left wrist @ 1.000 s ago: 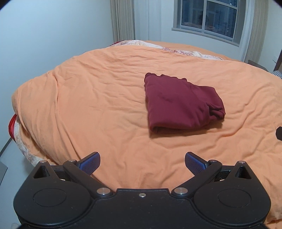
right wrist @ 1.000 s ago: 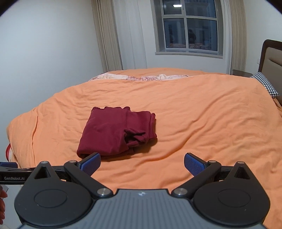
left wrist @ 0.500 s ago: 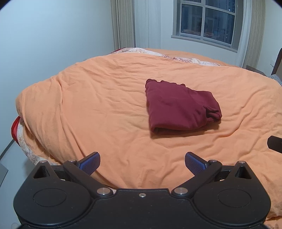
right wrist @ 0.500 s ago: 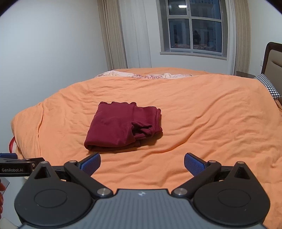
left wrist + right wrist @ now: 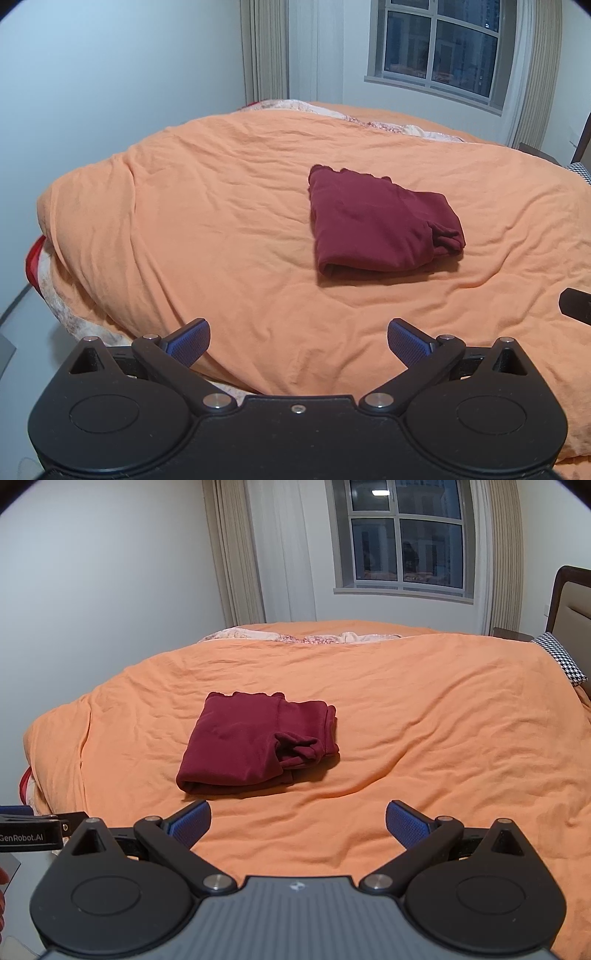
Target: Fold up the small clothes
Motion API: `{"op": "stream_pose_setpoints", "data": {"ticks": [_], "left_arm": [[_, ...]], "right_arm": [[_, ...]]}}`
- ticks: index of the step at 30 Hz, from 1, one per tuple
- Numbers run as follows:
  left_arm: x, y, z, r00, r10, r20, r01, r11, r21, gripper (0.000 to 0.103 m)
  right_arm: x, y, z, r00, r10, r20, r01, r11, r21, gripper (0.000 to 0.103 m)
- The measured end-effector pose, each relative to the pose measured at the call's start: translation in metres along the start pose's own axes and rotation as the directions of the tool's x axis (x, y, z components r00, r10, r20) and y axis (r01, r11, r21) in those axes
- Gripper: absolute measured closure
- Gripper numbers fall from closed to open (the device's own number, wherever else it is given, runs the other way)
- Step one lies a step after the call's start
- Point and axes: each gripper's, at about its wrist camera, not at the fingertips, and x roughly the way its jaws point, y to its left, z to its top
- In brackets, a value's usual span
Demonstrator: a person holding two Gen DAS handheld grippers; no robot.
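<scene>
Maroon garment point(image 5: 380, 221) folded, lying mid-bed on orange duvet point(image 5: 221, 229). Left tongs point(image 5: 298, 341) and right tongs point(image 5: 298, 821) both spread wide, empty, hovering at near bed edge, well apart from garment. Risk: loose bunched cuff at right side unrolls if snagged.

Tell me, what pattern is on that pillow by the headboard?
A black-and-white houndstooth check on the pillow, clearest in the right wrist view.

Two side-by-side wrist views across bed point(image 5: 221, 229)
</scene>
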Motion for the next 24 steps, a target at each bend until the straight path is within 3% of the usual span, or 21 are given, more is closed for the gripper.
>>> {"op": "stream_pose_setpoints", "data": {"ticks": [24], "left_arm": [[0.0048,-0.0078,-0.0036,0.999,-0.004,-0.035,0.005,1.0,0.012,0.001]], "right_arm": [[0.0038,-0.0074,-0.0038,1.0,-0.001,-0.023,0.002,1.0,0.009,0.0]]}}
